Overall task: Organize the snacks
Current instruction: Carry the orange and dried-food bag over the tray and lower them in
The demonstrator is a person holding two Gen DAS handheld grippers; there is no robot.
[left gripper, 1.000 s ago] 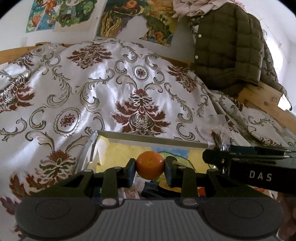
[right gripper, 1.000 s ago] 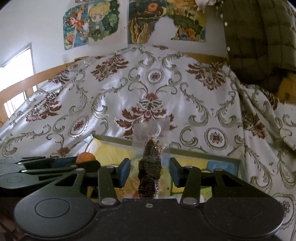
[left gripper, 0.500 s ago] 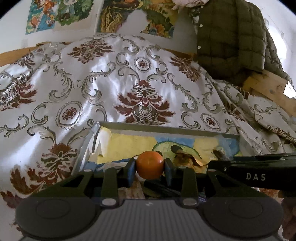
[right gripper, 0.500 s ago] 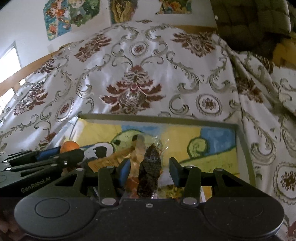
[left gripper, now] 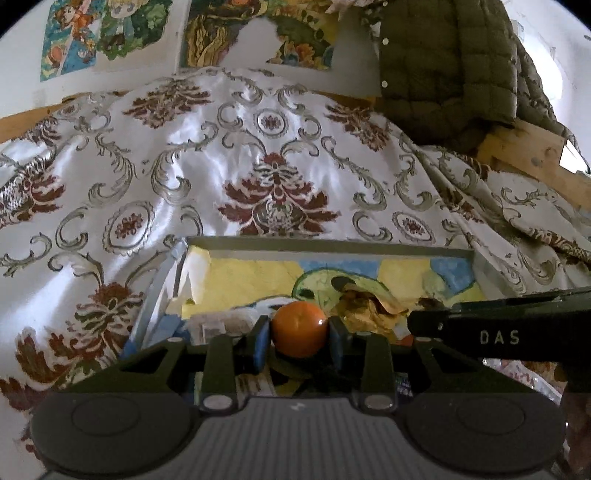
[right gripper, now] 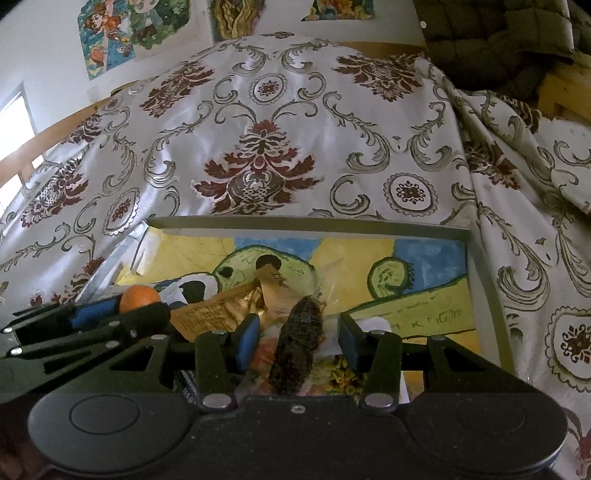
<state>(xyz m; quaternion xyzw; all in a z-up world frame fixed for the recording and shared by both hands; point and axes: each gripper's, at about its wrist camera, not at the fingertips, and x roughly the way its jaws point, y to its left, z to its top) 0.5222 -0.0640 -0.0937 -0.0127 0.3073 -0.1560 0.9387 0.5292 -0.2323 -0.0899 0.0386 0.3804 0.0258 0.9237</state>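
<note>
Closest to you, your left tongs (left gripper: 299,338) are clamped on a small orange fruit (left gripper: 300,328), both pads pressed against its sides, and they hold it just over the near end of the tray (left gripper: 332,248). Your right tongs (right gripper: 295,338) have a dark snack in a clear wrapper (right gripper: 297,345) between them; the wrapper reaches both pads, but you cannot tell from this angle whether they truly pinch it or only bracket it. That snack hangs tilted above the tray's near middle.

In the right wrist view the left tongs show at the left edge with the fruit (right gripper: 139,297) at their tip, so your two hands sit side by side over the same tray.

Just beyond the tips, a crumpled golden-brown packet (right gripper: 225,312) lies on the tray floor, and other small wrapped snacks (right gripper: 343,376) lie below the right tongs. The tray's floor carries a yellow, blue and green painted picture.

The tray rests on a white satin cloth with dark red and grey scrollwork (left gripper: 273,177), draped over the surface. Farther back, an olive quilted jacket (left gripper: 447,74) hangs at the upper right, and cartoon posters (left gripper: 107,33) are on the wall.
</note>
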